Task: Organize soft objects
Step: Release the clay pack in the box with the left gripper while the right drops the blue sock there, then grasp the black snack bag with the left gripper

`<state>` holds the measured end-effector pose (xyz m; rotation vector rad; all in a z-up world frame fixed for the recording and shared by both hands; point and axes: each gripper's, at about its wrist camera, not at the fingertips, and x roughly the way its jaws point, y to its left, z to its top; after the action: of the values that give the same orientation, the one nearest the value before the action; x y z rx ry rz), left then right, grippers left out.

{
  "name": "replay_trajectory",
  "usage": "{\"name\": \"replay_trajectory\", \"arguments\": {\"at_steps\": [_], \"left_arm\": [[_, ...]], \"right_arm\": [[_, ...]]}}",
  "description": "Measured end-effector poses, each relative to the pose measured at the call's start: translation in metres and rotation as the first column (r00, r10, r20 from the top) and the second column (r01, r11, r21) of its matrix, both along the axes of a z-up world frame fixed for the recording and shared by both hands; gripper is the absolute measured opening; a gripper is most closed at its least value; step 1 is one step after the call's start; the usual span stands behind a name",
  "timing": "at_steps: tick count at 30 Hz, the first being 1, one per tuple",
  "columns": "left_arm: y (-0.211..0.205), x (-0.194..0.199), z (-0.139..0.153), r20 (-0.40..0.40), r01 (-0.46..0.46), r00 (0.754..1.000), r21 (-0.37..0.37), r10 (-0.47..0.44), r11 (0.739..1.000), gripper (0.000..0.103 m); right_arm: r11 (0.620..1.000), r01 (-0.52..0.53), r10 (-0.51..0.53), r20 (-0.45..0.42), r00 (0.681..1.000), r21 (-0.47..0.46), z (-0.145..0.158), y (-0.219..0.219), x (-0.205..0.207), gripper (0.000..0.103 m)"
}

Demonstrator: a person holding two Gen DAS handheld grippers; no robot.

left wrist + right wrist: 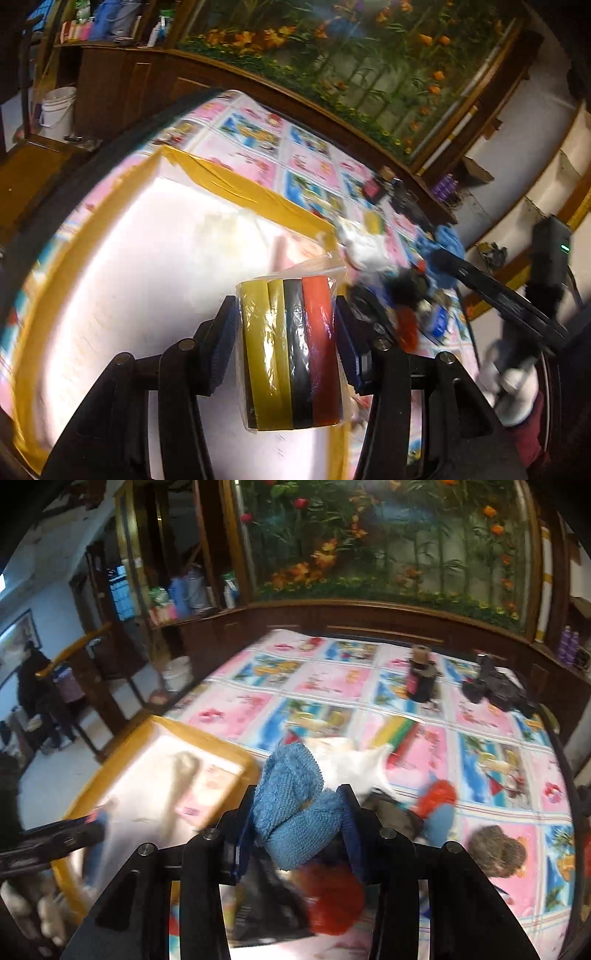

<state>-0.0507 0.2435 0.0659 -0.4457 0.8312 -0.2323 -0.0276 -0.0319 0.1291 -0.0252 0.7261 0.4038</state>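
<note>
My left gripper (286, 332) is shut on a plastic-wrapped pack of yellow, black and red tape rolls (291, 354), held above a white board edged with yellow tape (147, 258). My right gripper (299, 812) is shut on a blue knitted cloth (295, 805), held above a pile of soft things on the bed: a white cloth (354, 764), a red fluffy item (332, 901) and a black bag (266, 901). The right gripper and blue cloth (443, 247) also show at the right of the left wrist view.
The bed has a pink and blue patterned quilt (332, 686). A dark bottle (421, 679) and black items (495, 686) stand at its far side. A brown furry item (496, 849) lies at right. A wooden headboard with a flower mural (388, 546) is behind. A white bucket (59, 107) stands on the floor.
</note>
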Motion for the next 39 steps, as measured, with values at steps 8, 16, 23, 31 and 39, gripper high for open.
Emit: {"name": "replay_trajectory", "arguments": {"at_steps": [8,16,23,31,39], "left_arm": [[0.048,0.066,-0.026,-0.095,-0.110,0.990,-0.025,0.107,0.994,0.055],[0.071,0.075,-0.026,-0.102,-0.143,0.986,-0.087,0.134,0.986,0.061],[0.088,0.054,-0.016,-0.087,-0.186,0.981,-0.137,0.176,0.973,0.065],[0.073,0.019,0.014,0.000,-0.164,0.986,-0.158,0.166,0.974,0.065],[-0.014,-0.010,0.033,0.065,0.027,0.998,-0.060,-0.023,0.998,0.071]], "right_arm": [[0.986,-0.164,0.168,-0.127,0.978,0.042,-0.011,0.071,0.033,0.042],[0.983,-0.185,0.178,-0.218,0.960,-0.012,-0.037,0.117,0.075,0.042],[0.983,-0.180,0.172,-0.217,0.961,-0.020,-0.031,0.131,0.092,0.054],[0.987,-0.157,0.154,-0.088,0.984,-0.020,-0.003,0.116,0.056,0.076],[0.995,0.097,-0.089,0.253,0.963,-0.018,0.052,0.001,-0.042,0.102]]}}
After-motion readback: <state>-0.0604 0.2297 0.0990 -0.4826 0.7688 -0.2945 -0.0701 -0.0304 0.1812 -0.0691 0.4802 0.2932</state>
